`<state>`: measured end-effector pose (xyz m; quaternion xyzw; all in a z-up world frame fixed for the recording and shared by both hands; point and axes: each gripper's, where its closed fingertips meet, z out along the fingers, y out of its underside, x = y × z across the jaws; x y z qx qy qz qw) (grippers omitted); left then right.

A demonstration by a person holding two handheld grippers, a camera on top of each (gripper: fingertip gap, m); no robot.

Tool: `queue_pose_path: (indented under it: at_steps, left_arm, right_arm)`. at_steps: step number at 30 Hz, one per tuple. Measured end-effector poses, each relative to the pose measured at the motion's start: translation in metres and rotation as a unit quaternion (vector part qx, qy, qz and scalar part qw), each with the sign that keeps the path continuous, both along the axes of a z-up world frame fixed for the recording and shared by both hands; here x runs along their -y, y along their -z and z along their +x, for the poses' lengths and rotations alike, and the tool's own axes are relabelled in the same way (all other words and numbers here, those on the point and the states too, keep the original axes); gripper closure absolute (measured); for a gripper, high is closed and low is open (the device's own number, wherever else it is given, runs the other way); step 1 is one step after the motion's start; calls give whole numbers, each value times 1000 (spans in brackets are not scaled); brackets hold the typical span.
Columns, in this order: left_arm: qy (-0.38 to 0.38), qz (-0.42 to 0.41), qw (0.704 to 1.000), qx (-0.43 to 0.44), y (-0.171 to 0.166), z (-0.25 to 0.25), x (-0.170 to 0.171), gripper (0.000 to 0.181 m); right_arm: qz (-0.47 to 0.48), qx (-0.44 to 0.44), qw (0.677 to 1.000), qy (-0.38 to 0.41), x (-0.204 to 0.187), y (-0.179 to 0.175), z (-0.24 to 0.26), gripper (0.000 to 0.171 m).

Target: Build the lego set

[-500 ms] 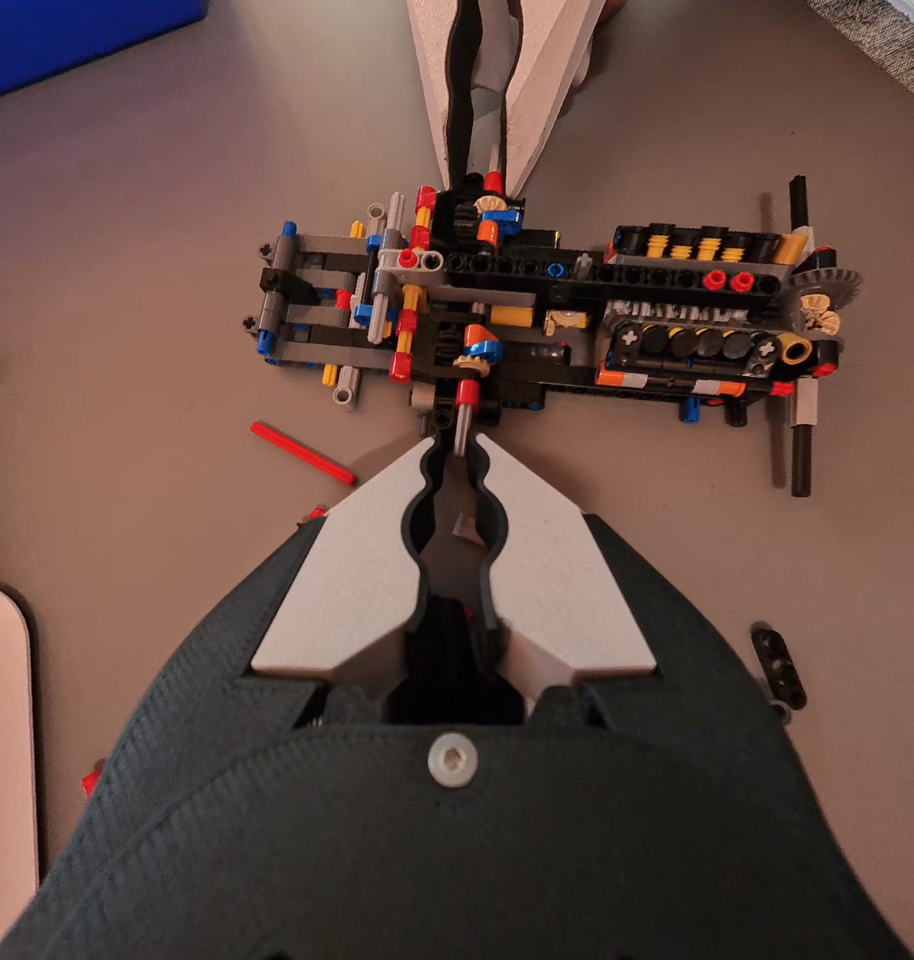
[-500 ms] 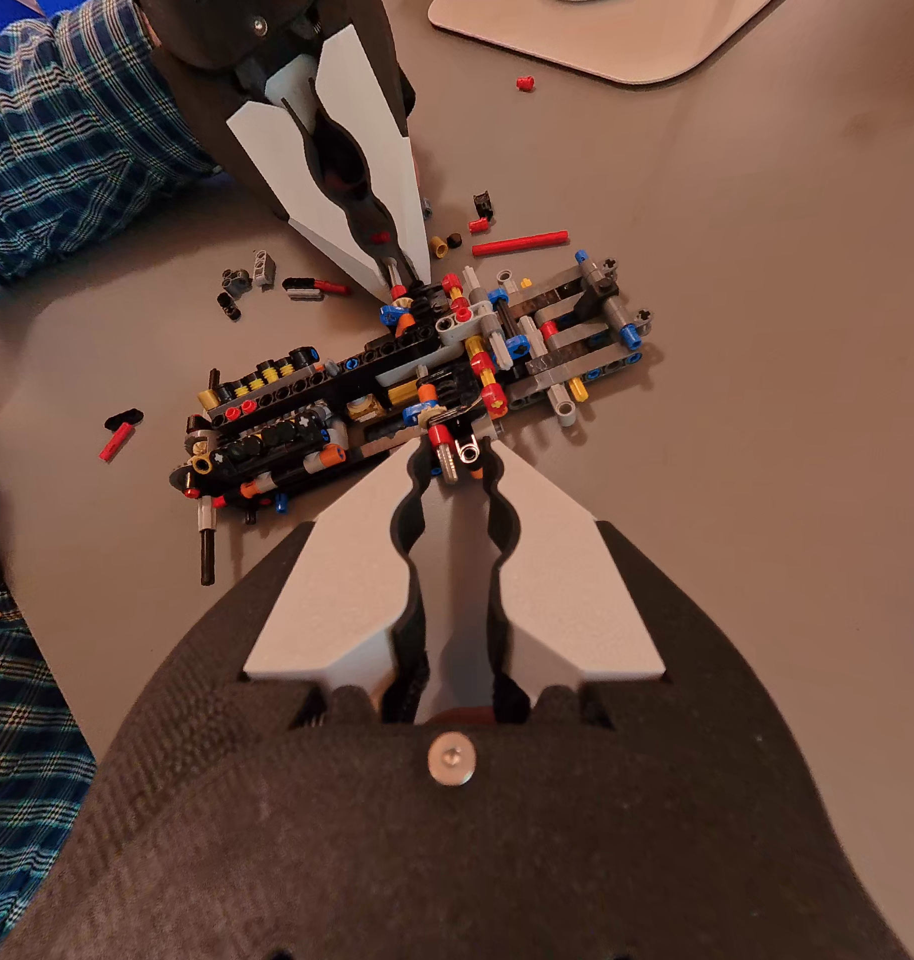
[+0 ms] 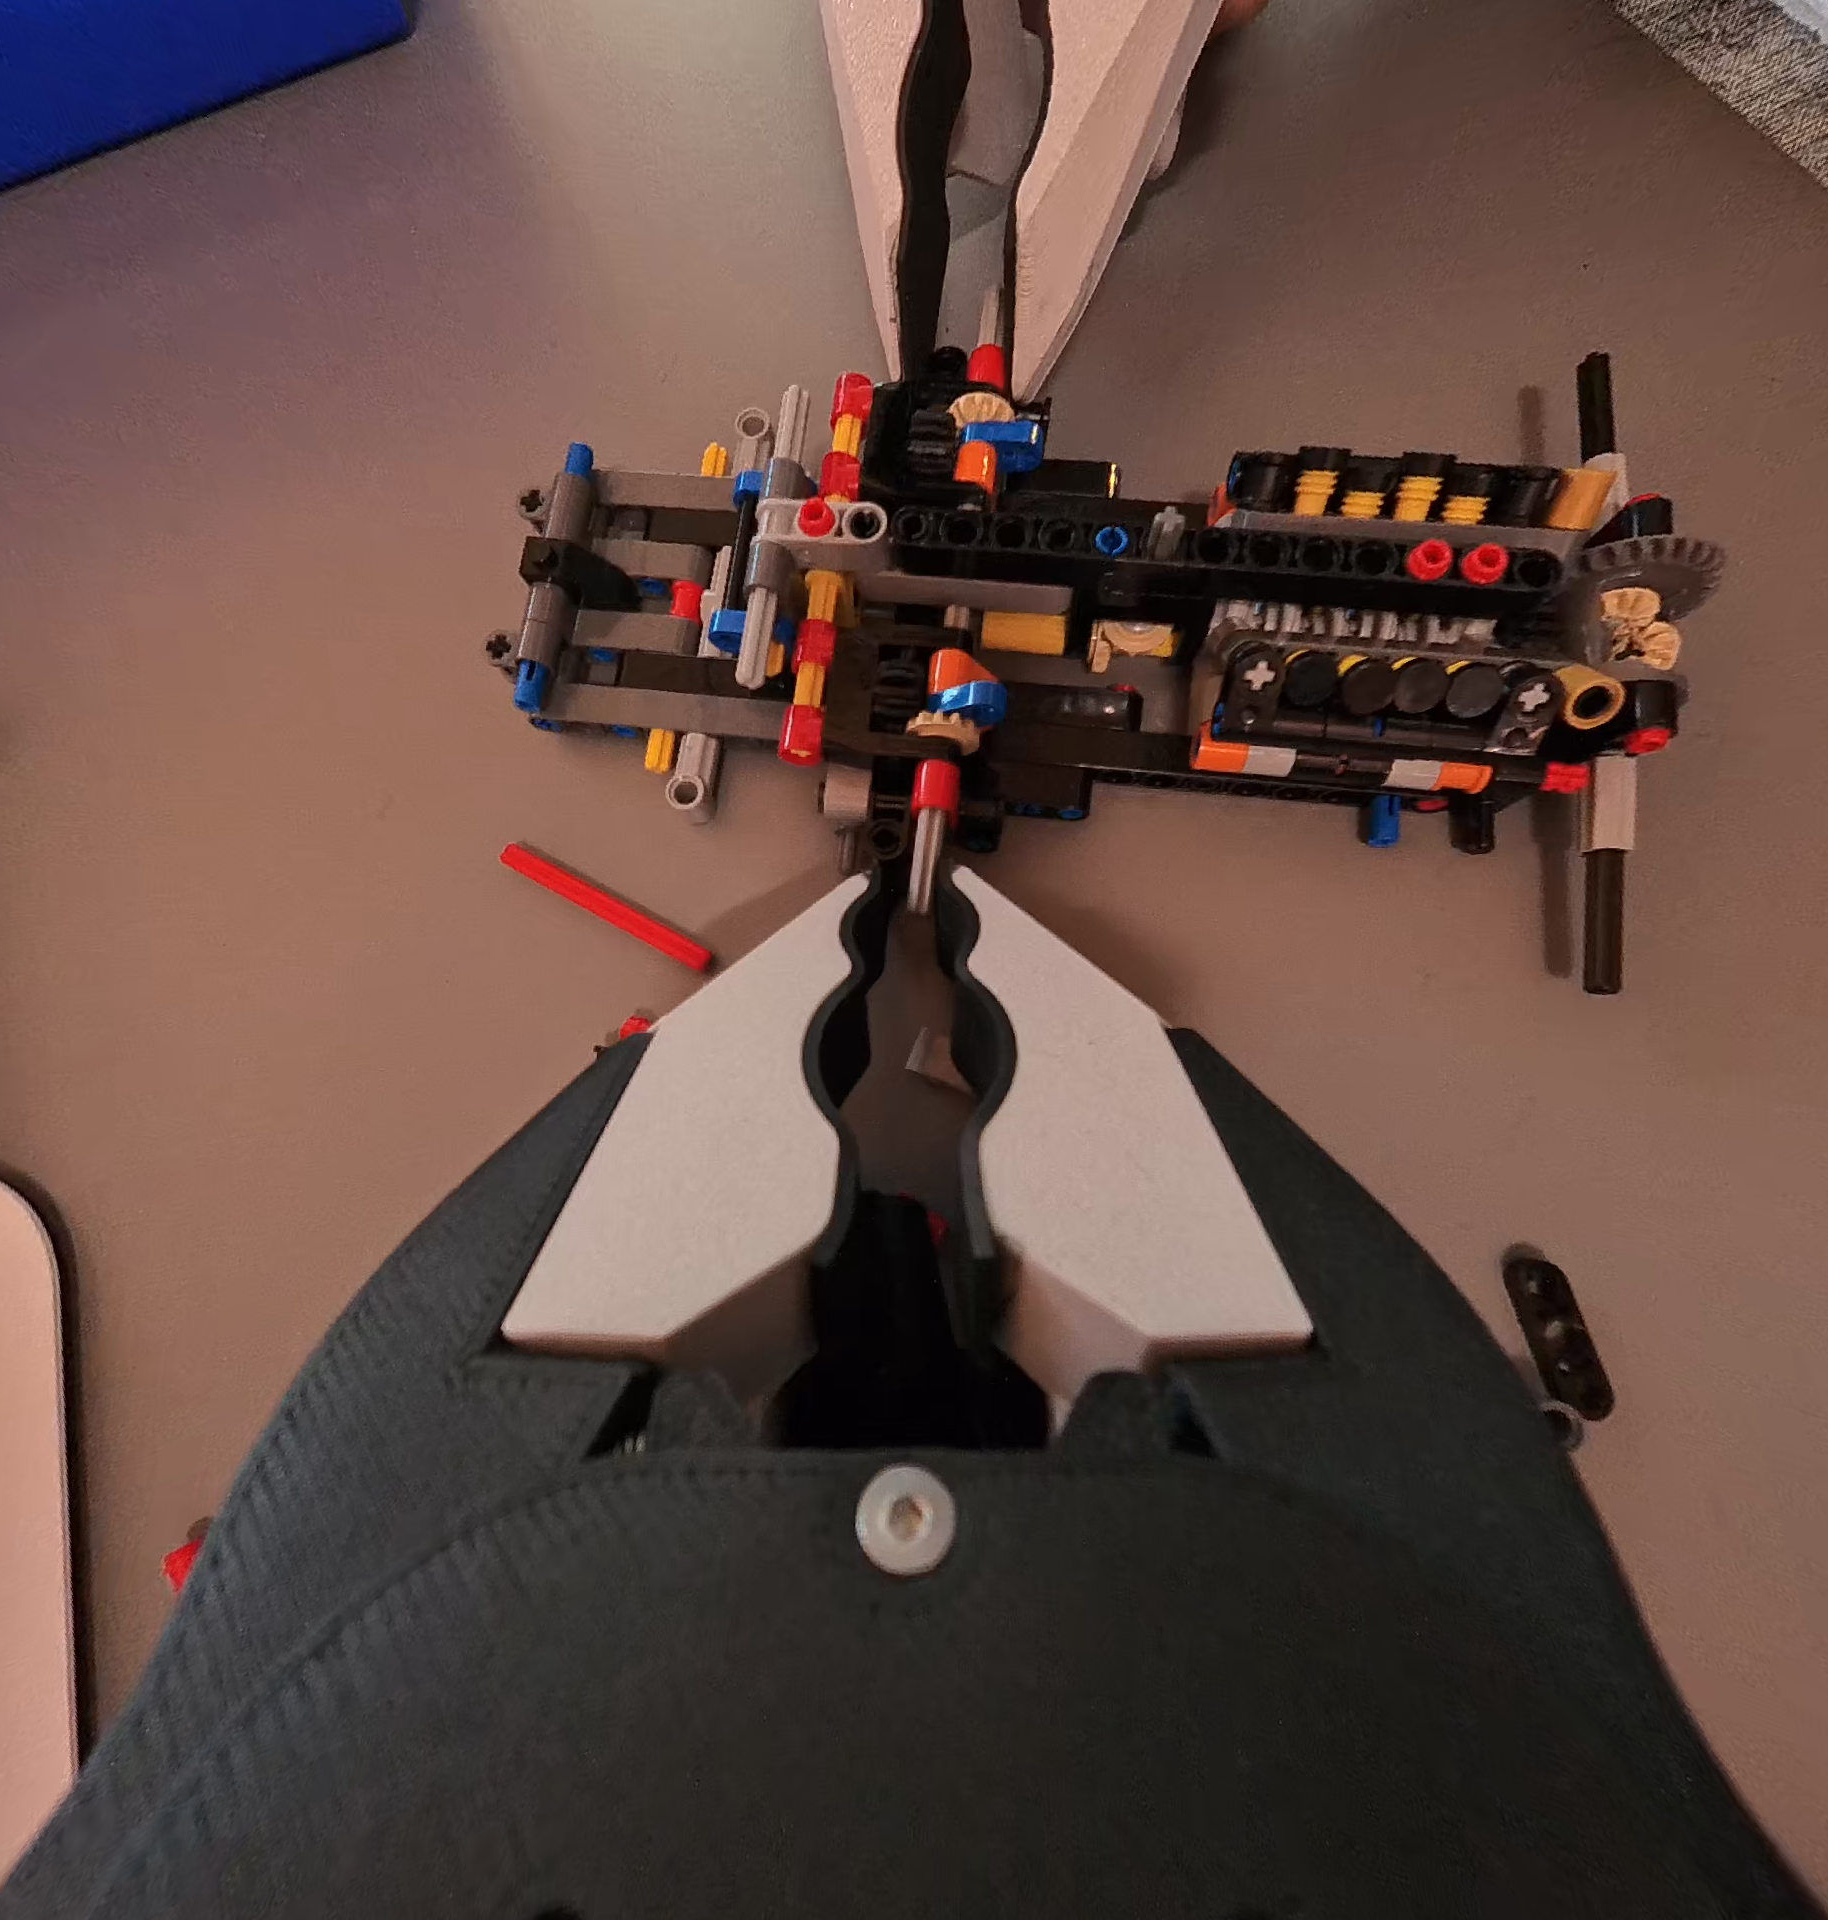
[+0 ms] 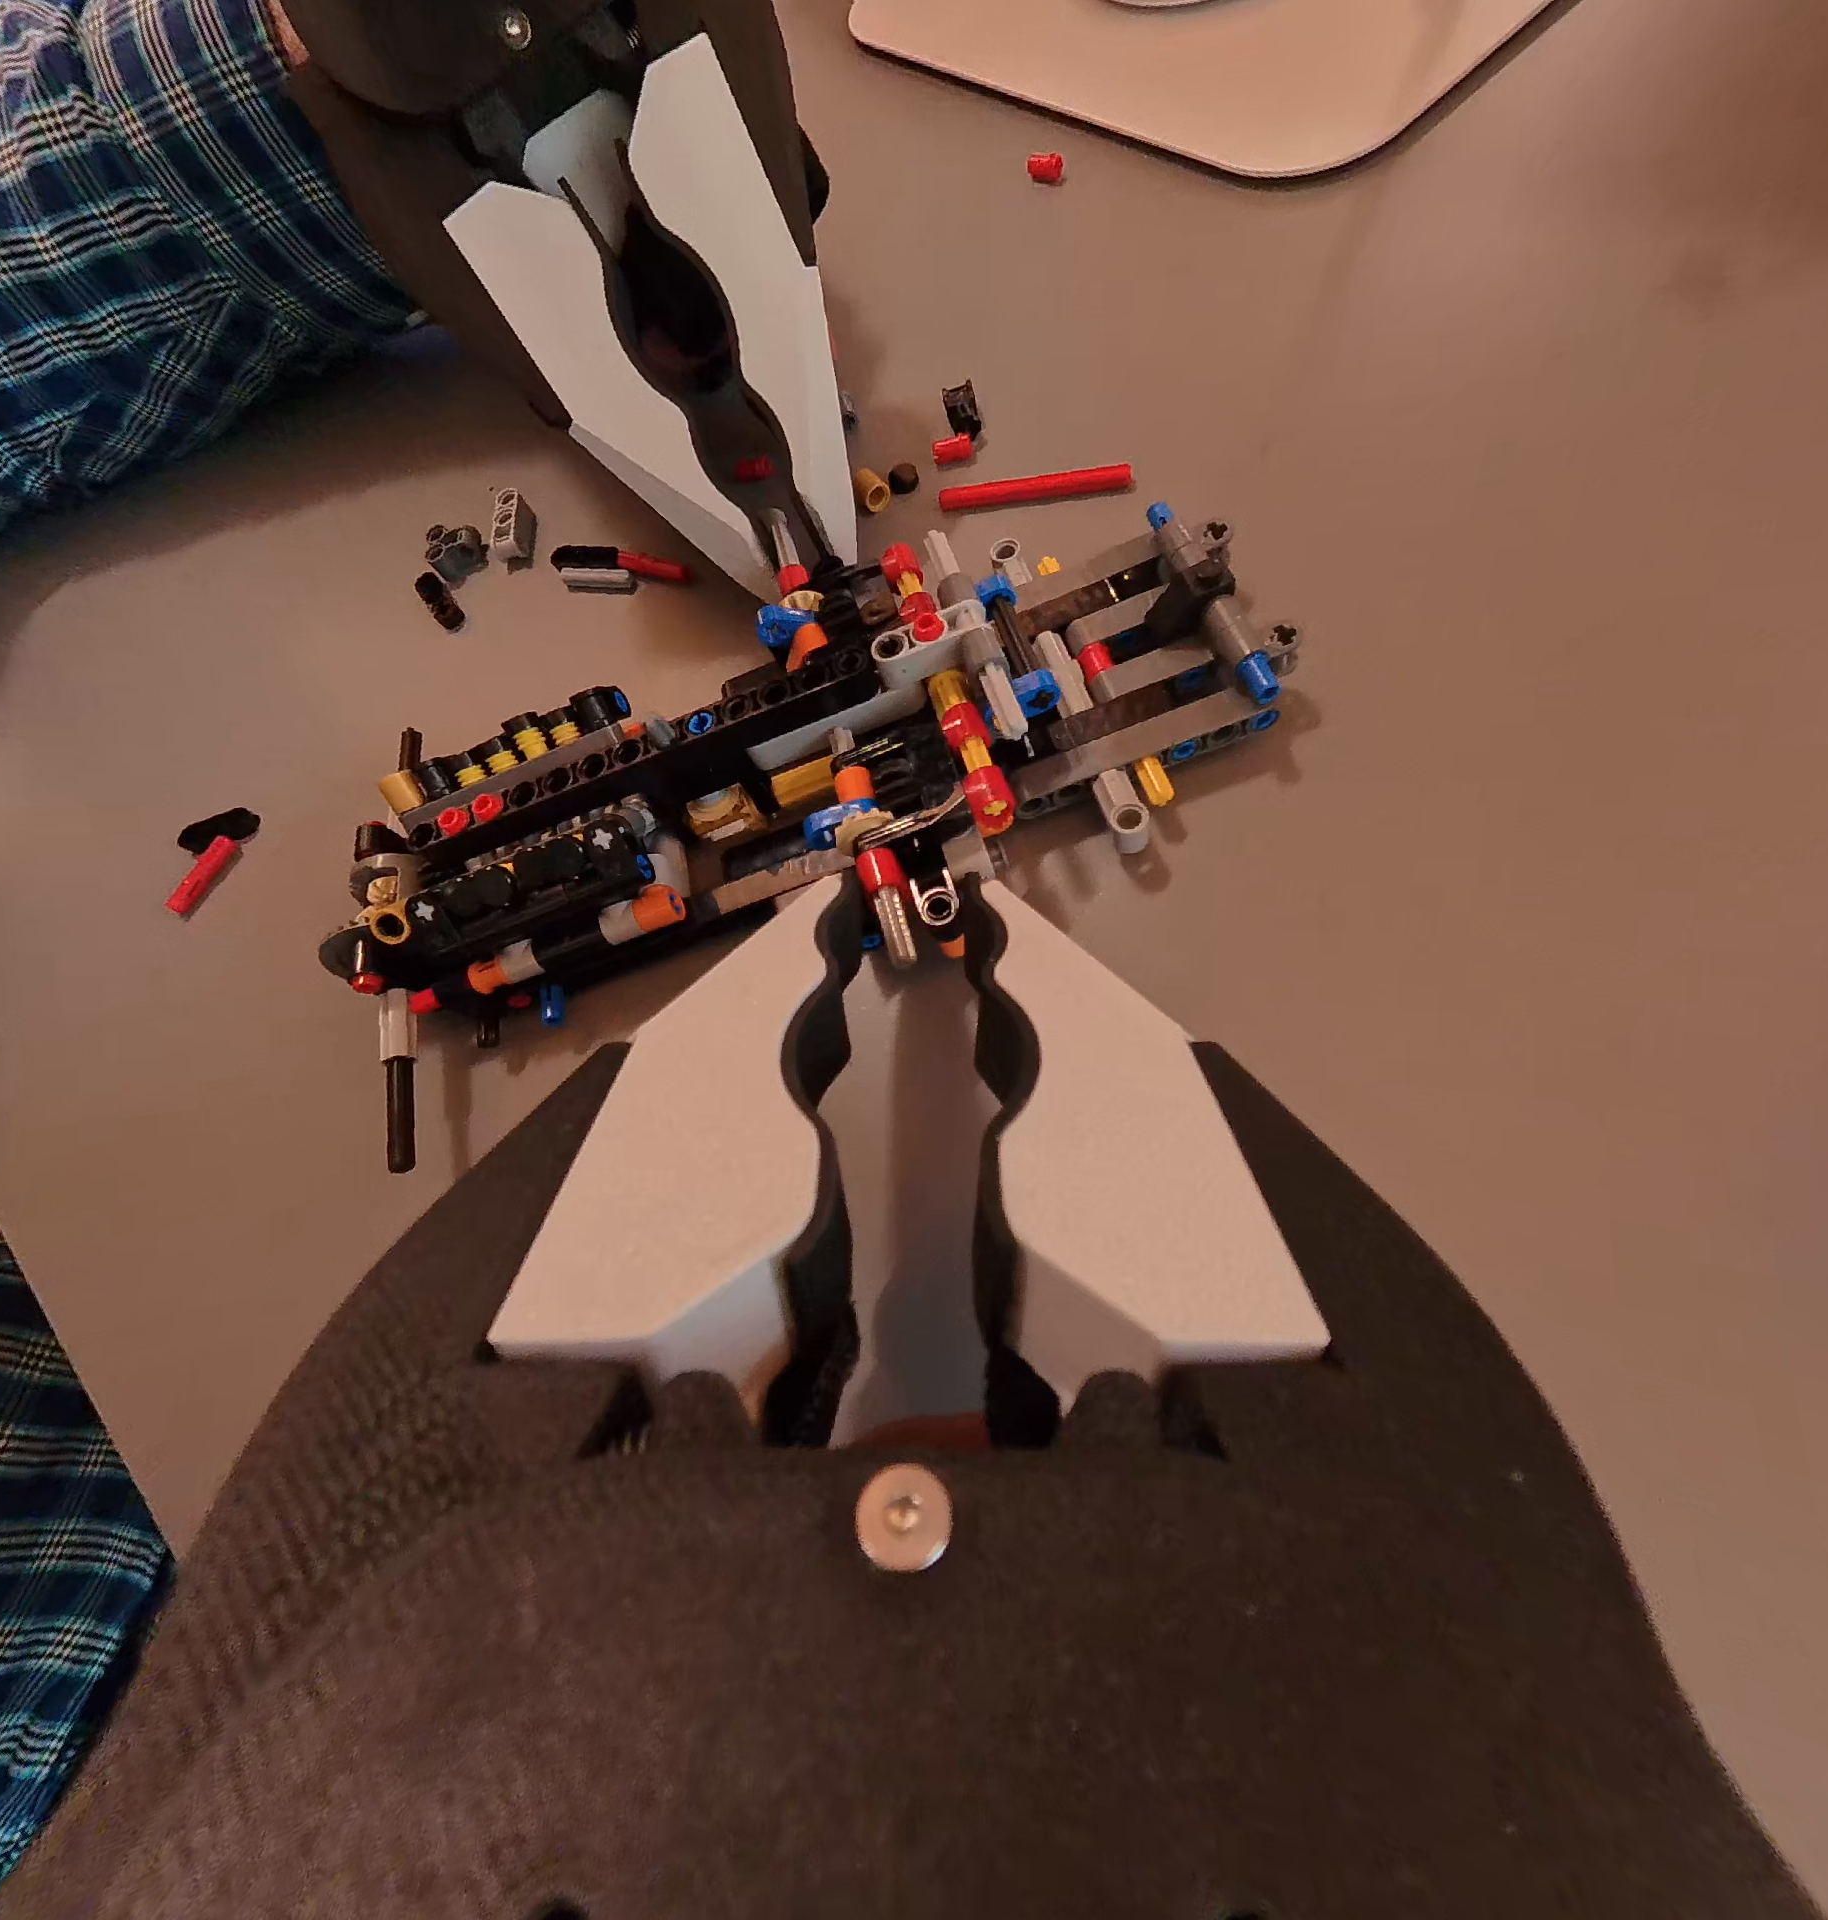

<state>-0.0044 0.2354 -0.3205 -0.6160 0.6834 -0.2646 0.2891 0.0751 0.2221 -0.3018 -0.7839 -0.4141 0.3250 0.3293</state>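
The lego model (image 3: 1076, 613) lies flat on the grey table (image 3: 266, 520), a long frame of black, grey, red, blue and yellow pieces. The 2 tools meet it from opposite sides at the same cross section. The left gripper (image 3: 915, 894) has its tips nearly together around a thin grey pin (image 3: 925, 857) that sticks out of the model below a red sleeve; whether the tips actually press on the pin, I cannot tell. Across the frame, the right gripper (image 4: 910, 914) sits with its tips a little apart, framing another grey pin (image 4: 894, 920) and a small grey connector (image 4: 936, 902) at the model's edge, no clear clamp visible. A loose red rod (image 3: 603, 906) lies on the table just left of the left gripper. More spare bits sit scattered near the plaid sleeve (image 4: 131, 260), among them a black strip (image 3: 1559, 1335) at right.
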Motion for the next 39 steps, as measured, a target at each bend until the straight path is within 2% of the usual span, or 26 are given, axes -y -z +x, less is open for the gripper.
queue_pose_path:
  at_steps: [39]
  left_arm:
    - [0,4,1000,0,0,-1,0,174]
  right_arm:
    - [24,12,1000,4,-1,1,0,156]
